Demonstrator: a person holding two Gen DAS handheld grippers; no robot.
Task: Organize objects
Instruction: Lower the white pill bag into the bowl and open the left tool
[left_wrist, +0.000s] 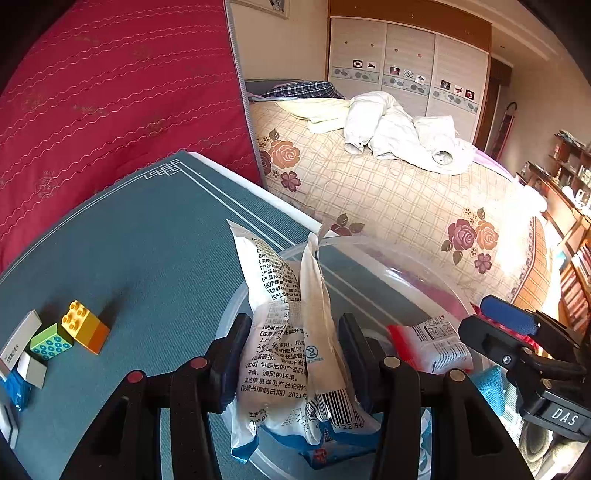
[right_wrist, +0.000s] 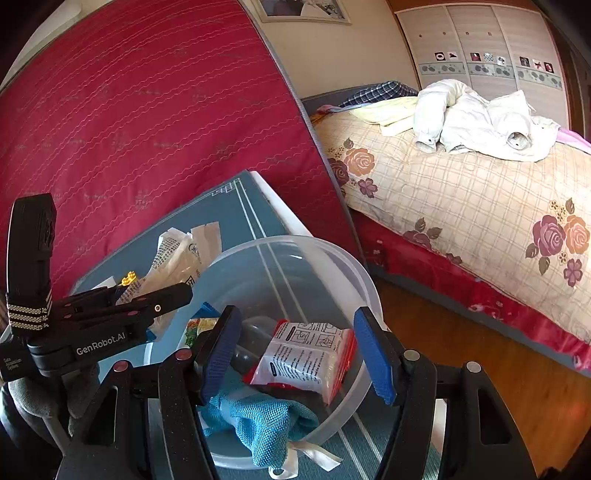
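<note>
My left gripper (left_wrist: 295, 354) is shut on a white printed plastic packet (left_wrist: 284, 332) and holds it over the rim of the clear plastic tub (left_wrist: 424, 266). That packet and gripper also show in the right wrist view (right_wrist: 177, 266). My right gripper (right_wrist: 295, 350) is open above the tub (right_wrist: 354, 273), around but not touching a red-edged white packet (right_wrist: 306, 358). A teal cloth (right_wrist: 266, 424) lies in the tub. A yellow-orange brick (left_wrist: 85, 326) and a green dotted brick (left_wrist: 50, 341) sit on the teal mat (left_wrist: 147, 251) at left.
Small white and blue boxes (left_wrist: 22, 354) lie at the mat's left edge. A red quilt (left_wrist: 110, 92) stands behind the table. A floral bed (left_wrist: 388, 192) with a white jacket (left_wrist: 399, 133) lies to the right, wooden floor (right_wrist: 461, 350) below.
</note>
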